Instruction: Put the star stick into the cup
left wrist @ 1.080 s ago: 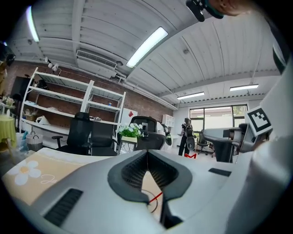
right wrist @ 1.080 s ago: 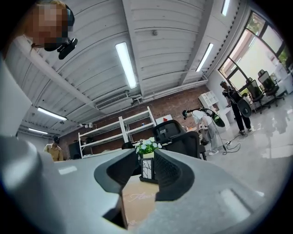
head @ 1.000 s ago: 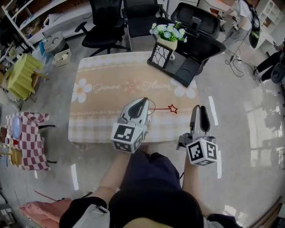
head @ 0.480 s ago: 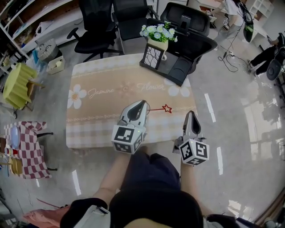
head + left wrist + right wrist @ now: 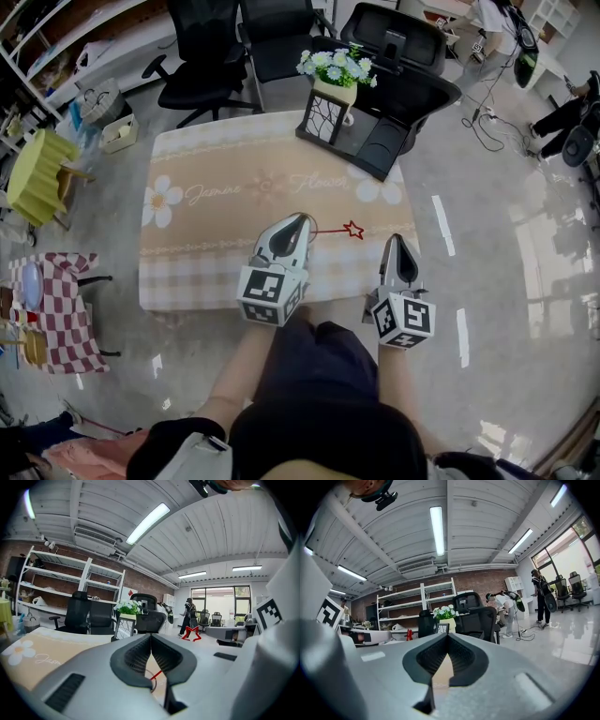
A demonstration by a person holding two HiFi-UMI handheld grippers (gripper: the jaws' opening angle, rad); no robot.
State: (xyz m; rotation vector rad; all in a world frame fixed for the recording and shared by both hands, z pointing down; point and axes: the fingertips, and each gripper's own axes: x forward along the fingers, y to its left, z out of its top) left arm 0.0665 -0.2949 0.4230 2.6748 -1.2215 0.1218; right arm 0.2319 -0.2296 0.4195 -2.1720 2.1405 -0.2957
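The star stick is a thin red rod ending in a red outline star (image 5: 353,228), and it juts out to the right over the beige flower-print tablecloth (image 5: 206,225). My left gripper (image 5: 302,217) is shut on the rod's near end. In the left gripper view the star (image 5: 191,633) floats past the shut left gripper (image 5: 151,637), and the rod (image 5: 157,673) runs below the pads. A cream pot of white flowers (image 5: 336,86) tops a black lantern frame at the table's far edge. My right gripper (image 5: 395,240) hovers at the table's front right corner, shut and empty, as the right gripper (image 5: 448,637) also shows in its own view.
A black tray (image 5: 380,142) lies on the far right corner beside the lantern frame. Black office chairs (image 5: 211,52) stand behind the table. A yellow stool (image 5: 37,173) and a checked cloth (image 5: 56,300) are on the left. A person (image 5: 487,23) stands far back right.
The right gripper's jaws have gone from open to shut, and it has moved left, closer to the table's corner. The left gripper still holds the star stick in the same place.
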